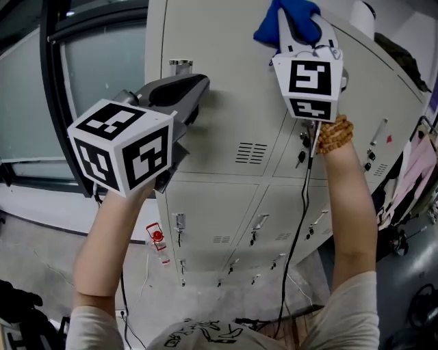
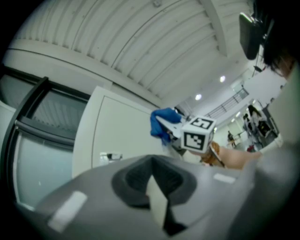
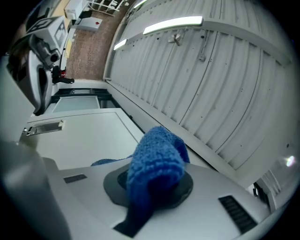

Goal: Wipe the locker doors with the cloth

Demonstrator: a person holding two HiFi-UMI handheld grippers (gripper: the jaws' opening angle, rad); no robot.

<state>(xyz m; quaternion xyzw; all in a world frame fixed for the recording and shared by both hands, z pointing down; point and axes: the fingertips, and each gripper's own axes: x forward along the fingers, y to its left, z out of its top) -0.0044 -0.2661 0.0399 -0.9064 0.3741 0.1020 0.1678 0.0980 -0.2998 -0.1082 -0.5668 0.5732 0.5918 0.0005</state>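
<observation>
Blue cloth sits clamped between the right claw's jaws, bulging forward.

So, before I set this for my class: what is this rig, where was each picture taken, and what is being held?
No robot: a person holds a two-jaw claw in each hand. The head view comes from a camera on the person's head, looking down at the pale lockers. The other two views come from cameras riding on each claw. The patterned cubes are parts of the claws. The right claw is shut on a blue cloth, held up near the lockers' top row. The left claw is shut and empty.
</observation>
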